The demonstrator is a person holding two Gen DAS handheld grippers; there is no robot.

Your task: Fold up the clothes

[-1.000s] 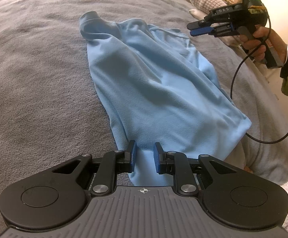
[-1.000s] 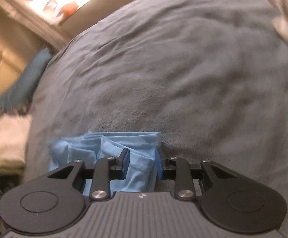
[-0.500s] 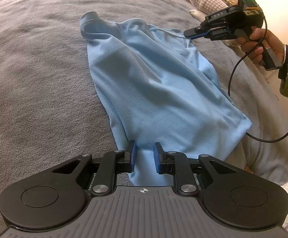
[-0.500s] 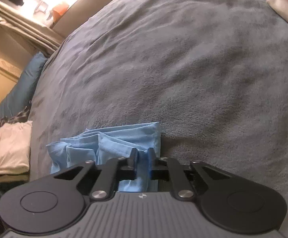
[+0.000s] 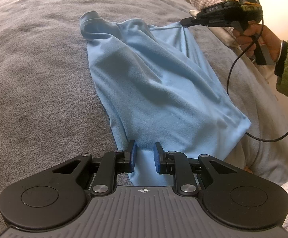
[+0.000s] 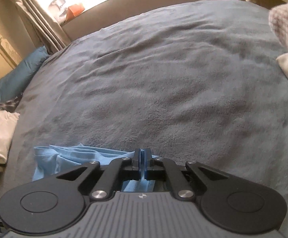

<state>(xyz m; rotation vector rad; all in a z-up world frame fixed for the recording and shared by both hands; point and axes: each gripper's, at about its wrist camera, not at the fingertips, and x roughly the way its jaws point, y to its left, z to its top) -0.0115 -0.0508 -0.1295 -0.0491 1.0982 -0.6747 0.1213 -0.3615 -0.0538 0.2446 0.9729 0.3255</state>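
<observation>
both tongs on the light blue soft-knit shirt (image 5: 152, 83), fold not yet made

the light blue soft-knit shirt lies lengthwise and rumpled on the grey fleece blanket (image 5: 35, 83) covering the bed, collar end far from the left wrist camera, hem end near it. the left gripper (image 5: 144, 156) sits at the near hem with its blue pads a little apart and cloth lying between them; whether the pads actually press that cloth i cannot tell. the right gripper (image 5: 183, 22), held in a hand (image 5: 261, 37) with a green fuzzy cuff, has its jaws pressed together on the far edge of the shirt, which tents up toward it. judging by this, only the grasping is done; the shirt is loosely doubled and creased, so smoothing, the real folds and setting it aside all seem left to do.
</observation>
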